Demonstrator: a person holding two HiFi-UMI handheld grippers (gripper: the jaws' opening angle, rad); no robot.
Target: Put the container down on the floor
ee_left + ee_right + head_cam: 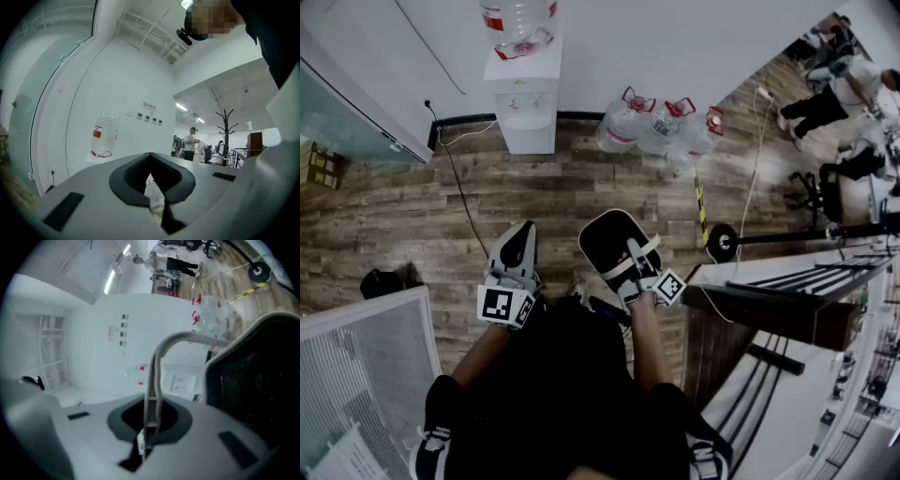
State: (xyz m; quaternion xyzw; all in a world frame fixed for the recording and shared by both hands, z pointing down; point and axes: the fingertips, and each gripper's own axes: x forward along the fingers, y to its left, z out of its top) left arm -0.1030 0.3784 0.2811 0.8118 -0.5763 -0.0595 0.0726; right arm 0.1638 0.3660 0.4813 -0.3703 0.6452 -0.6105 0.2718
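At the left, the left gripper had its tongs pressed together on nothing, with only a small notch of daylight between the black pads, and it pointed level over the floor of wood-grain planks. Just to its right hung the container, a rounded, smooth, plastic-looking tub with a dark face and a pale rim. It was up in the air in front of the person's body and not yet on the planks. A thin, flat, pale handle arched over it, and the right gripper was pinching that strap edge-on between its pads, fully closed on it. The step in hand appeared to be the carry, with the lowering yet to come. The next move probably called for bringing the right hand down until the tub's base sat flat on the boards, and spreading the tongs only then. Because the strap looked narrow and slick, the tub might swing or tip on the way. Farther off by the white wall stood a boxy white water dispenser and, to its right, clear, ribbed water jugs.
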